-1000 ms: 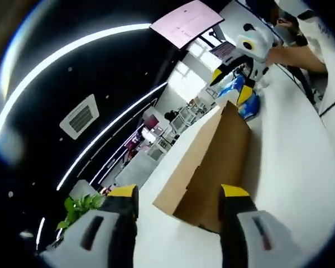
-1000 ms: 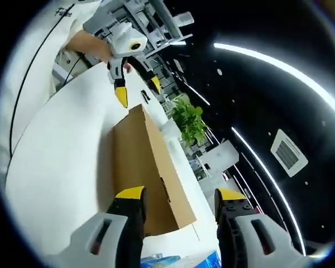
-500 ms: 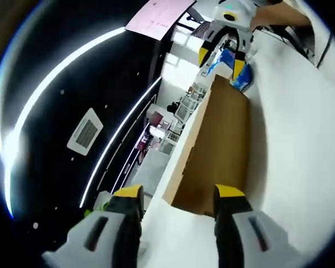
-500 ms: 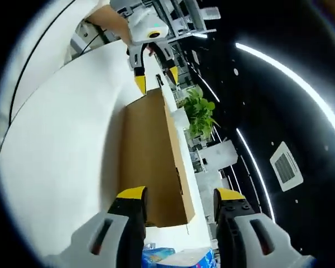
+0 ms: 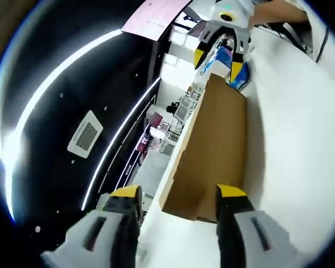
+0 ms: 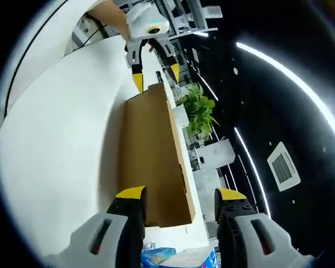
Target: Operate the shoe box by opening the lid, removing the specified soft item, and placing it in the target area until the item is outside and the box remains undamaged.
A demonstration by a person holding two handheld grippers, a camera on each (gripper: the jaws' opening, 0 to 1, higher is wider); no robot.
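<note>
**Box still shut, both grippers at its ends**

Your shoe box (image 5: 215,151) lies closed on the white table (image 5: 301,139), lengthwise between your grippers. Risk: bite a cardboard corner too hard or lift unevenly and the lid creases or tears, or the box skids. Left gripper (image 5: 177,194): jaws apart, straddling the near end, holding nothing. Right gripper (image 6: 176,194): jaws apart at the opposite end, empty. A blue packet (image 6: 156,255) sits near it.

You're working at a white table (image 5: 301,139) under a black ceiling (image 5: 67,72) crossed by long curved light strips (image 6: 290,67) and fitted with a square air vent (image 5: 85,133). A pink panel (image 5: 153,15) hangs overhead, bright windows (image 5: 176,58) glow beyond, and a green potted plant (image 6: 200,111) stands near the table's edge.
</note>
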